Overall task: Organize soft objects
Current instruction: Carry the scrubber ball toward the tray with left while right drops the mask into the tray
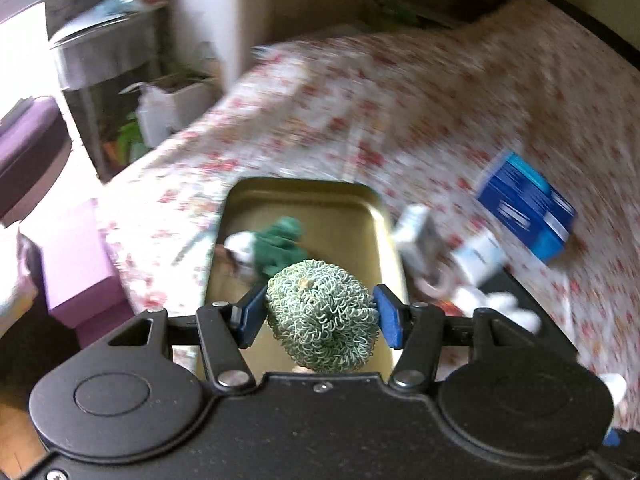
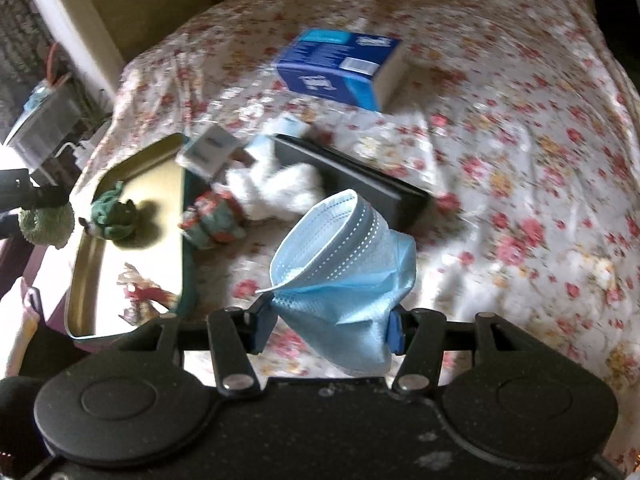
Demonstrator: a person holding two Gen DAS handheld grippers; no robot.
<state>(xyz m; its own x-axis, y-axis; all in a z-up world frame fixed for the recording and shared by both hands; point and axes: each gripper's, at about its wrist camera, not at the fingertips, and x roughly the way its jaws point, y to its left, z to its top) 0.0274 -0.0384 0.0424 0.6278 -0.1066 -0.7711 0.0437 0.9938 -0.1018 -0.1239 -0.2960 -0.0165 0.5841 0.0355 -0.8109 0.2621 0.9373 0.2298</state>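
Note:
My left gripper (image 1: 320,317) is shut on a round green curly scrubber (image 1: 324,304), squeezed between its blue pads (image 1: 386,320). It hangs just above the near part of a gold metal tin (image 1: 360,208), where a green soft toy (image 1: 280,244) lies. My right gripper (image 2: 326,330) is shut on a crumpled light blue face mask (image 2: 344,264) over the floral bedsheet (image 2: 520,160), to the right of the tin (image 2: 148,152). In the right wrist view the scrubber (image 2: 46,224) shows at the far left edge, beside the green toy (image 2: 112,216).
A blue carton (image 2: 340,64) lies farther back on the bed. Beside the tin are a small white box (image 2: 208,154), a white fluffy thing (image 2: 276,188) on a black tray (image 2: 360,176) and a floral fabric bundle (image 2: 212,216). A pink box (image 1: 76,264) stands left of the bed.

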